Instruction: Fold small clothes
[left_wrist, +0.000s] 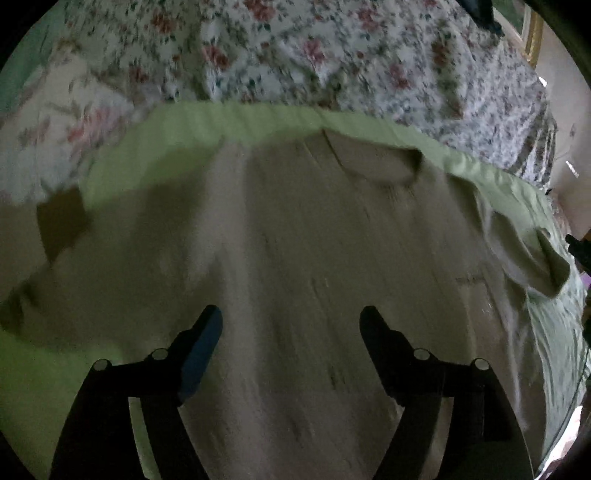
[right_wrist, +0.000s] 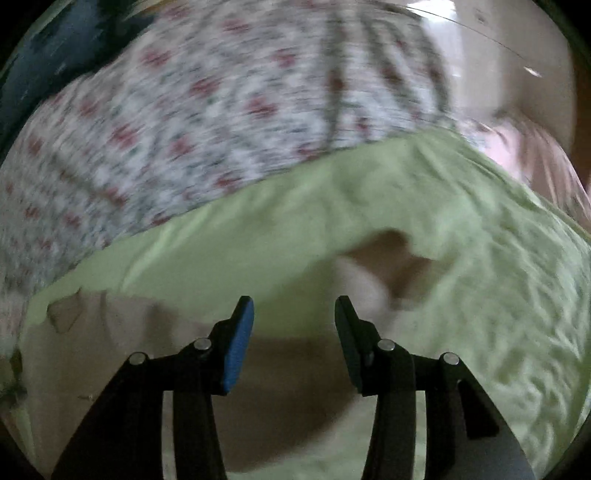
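Beige T-shirt (left_wrist: 295, 236) lies spread flat on a green sheet (left_wrist: 207, 122) over the floral bedspread (left_wrist: 295, 48), its left sleeve lost in shadow. Our left gripper (left_wrist: 291, 317) hangs wide and empty above it; our right gripper (right_wrist: 294, 306) stands partly open, empty, over blurred shirt and sheet.

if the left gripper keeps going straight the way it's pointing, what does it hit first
Most likely the beige shirt spread on the green sheet. The left gripper is open with nothing between its jaws, pointing down at the shirt's middle. The picture is blurred, so depth is unclear.
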